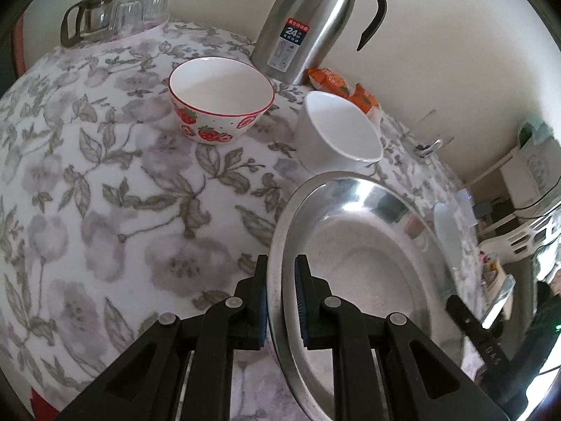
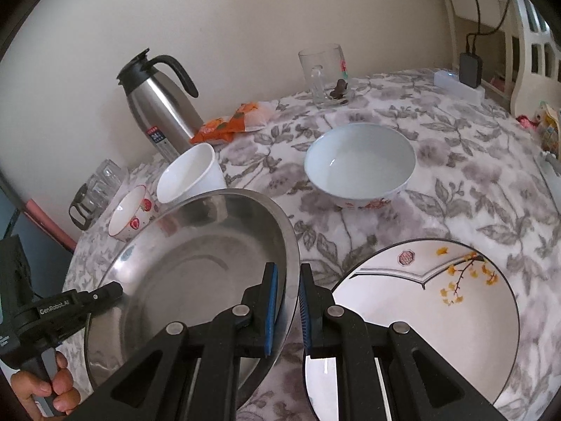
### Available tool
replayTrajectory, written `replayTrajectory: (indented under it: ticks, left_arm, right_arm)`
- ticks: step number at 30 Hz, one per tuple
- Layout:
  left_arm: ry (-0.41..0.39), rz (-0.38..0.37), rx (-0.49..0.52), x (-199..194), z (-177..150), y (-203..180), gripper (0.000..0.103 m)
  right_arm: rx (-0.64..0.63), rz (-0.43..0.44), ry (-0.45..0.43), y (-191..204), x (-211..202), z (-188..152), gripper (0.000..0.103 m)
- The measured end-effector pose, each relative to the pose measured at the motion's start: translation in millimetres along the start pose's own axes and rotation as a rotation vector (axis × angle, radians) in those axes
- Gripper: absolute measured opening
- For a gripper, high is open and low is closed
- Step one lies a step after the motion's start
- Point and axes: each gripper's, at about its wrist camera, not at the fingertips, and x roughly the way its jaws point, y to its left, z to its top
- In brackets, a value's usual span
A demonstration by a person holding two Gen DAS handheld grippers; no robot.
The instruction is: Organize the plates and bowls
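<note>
A wide steel basin is held between both grippers just above the flowered tablecloth. My left gripper is shut on its left rim and shows again in the right wrist view. My right gripper is shut on its right rim. Behind the basin stand a strawberry bowl and a plain white bowl. A pale blue bowl sits further right. A white plate with a yellow-leaf branch lies under the right gripper, beside the basin.
A steel thermos jug stands by the wall with an orange snack packet next to it. Several glasses and a glass pot sit at the far left. A glass mug is at the back. A person's hand grips the left tool.
</note>
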Motion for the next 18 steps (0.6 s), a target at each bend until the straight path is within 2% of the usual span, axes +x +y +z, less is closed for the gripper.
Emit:
replayTrajectory:
  ticks: [18]
  left_arm:
    - [0.064, 0.051, -0.012, 22, -1, 9, 0.014]
  right_arm:
    - [-0.072, -0.045, 0.049, 5, 20, -7, 0.013]
